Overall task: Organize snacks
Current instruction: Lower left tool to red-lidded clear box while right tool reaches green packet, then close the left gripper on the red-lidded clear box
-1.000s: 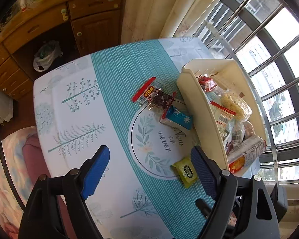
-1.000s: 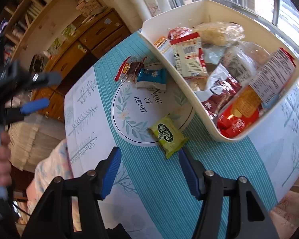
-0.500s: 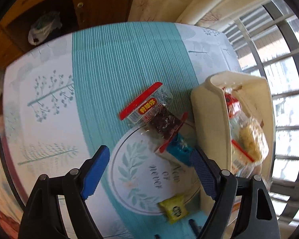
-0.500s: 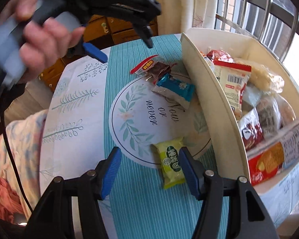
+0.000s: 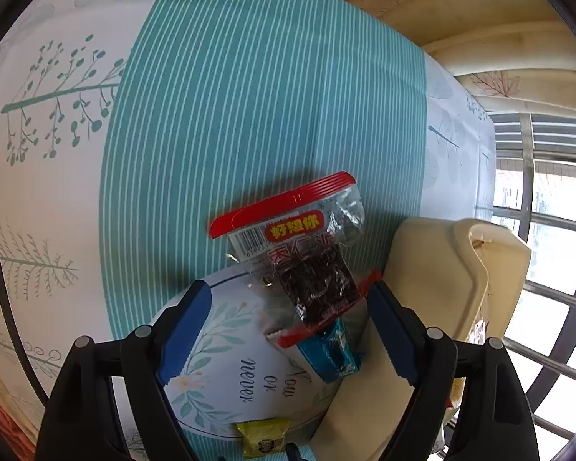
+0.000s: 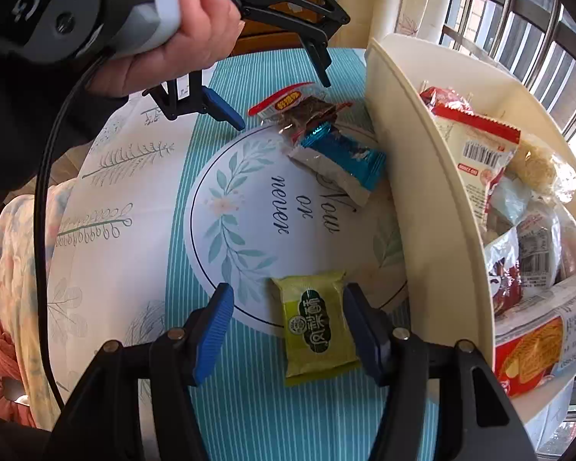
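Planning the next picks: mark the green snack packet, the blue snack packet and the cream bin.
green snack packet (image 6: 315,320), right wrist view, middle of wrapper.
blue snack packet (image 6: 345,155), right wrist view, blue face.
cream bin (image 6: 434,199), right wrist view, bare outer wall.

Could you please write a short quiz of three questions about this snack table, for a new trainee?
1. True or false: the green packet already lies in the cream bin.
2. Which snack lies partly on the blue packet? A) red-topped clear packet B) green packet C) noodles
3. Fill in: between the open fingers of the right gripper lies the ___ packet.

Key: 1 false, it lies on the tablecloth. 2 A. 3 green.
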Available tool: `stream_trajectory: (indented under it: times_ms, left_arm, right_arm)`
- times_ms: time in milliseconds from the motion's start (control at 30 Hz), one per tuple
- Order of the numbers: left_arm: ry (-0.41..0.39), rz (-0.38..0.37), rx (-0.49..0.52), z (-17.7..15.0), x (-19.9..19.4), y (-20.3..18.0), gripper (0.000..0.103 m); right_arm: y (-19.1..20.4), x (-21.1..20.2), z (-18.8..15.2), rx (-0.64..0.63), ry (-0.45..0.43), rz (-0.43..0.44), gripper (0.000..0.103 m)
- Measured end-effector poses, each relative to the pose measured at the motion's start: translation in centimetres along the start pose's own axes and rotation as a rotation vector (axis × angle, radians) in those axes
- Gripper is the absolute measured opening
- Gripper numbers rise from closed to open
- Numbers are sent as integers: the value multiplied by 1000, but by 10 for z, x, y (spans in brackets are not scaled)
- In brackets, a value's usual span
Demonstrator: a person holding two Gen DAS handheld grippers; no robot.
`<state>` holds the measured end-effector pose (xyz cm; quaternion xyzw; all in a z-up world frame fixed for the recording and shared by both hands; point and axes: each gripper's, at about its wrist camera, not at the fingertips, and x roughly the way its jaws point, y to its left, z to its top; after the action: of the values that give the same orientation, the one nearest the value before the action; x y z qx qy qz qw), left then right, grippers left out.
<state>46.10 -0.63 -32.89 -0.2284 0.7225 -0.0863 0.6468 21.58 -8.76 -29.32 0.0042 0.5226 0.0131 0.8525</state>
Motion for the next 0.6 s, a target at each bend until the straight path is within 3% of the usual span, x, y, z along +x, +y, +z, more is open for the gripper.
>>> stream_trajectory:
  times_ms: [167, 367, 600]
  left_arm:
    - [0, 5, -29, 6, 9, -6, 77]
    - [-3, 65, -47, 10, 16, -18, 75]
    - [-27, 127, -74, 10, 24, -36, 65]
  right_arm:
    - [-2, 5, 2, -2, 24, 17, 52]
    - [-3, 8, 4, -13, 48, 19, 44]
    - [0, 9, 4, -57, 47, 2, 34]
